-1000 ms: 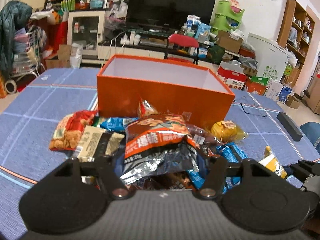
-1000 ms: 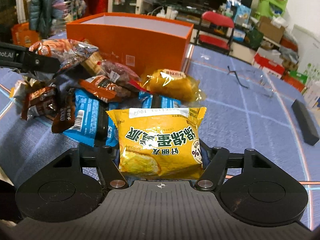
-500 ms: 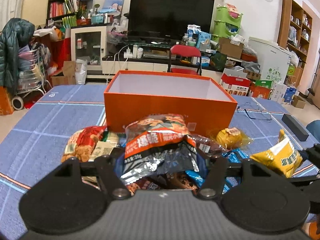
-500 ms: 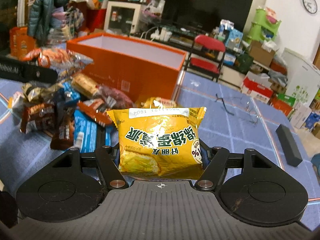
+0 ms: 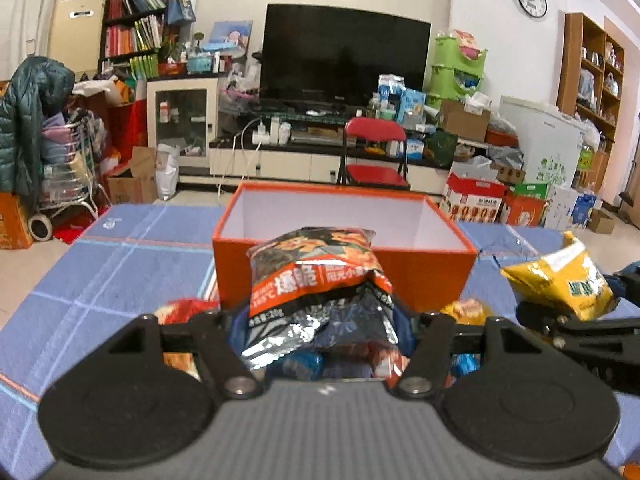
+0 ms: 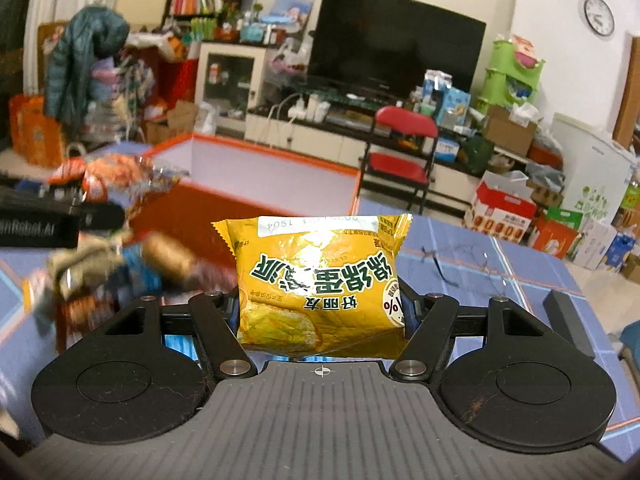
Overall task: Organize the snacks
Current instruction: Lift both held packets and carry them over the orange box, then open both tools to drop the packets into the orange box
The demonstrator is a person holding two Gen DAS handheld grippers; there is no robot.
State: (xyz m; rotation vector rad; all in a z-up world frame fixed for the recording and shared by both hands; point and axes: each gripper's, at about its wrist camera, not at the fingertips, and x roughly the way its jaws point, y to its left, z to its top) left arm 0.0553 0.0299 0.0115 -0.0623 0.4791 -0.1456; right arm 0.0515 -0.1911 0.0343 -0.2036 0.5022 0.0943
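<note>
My left gripper [image 5: 320, 320] is shut on an orange-and-black crisp packet [image 5: 316, 280], held up in front of the open orange box [image 5: 424, 284]. The box is white inside and looks bare. My right gripper [image 6: 322, 312] is shut on a yellow cake packet [image 6: 320, 284], lifted above the table; the same yellow packet [image 5: 560, 280] shows at the right of the left wrist view. The orange box [image 6: 248, 200] lies ahead and to the left in the right wrist view. A pile of loose snack packets [image 6: 120, 268] lies in front of the box, blurred.
A blue checked tablecloth [image 5: 100, 264] covers the table. Spectacles [image 6: 460, 260] and a black bar [image 6: 568, 320] lie on the cloth at the right. A red chair [image 5: 374, 152] and a cluttered television stand are behind the table.
Both grippers have risen with their packets. The snack pile has dropped lower in both views, and the box's inside shows more. The yellow packet has come into the left wrist view at the right.
</note>
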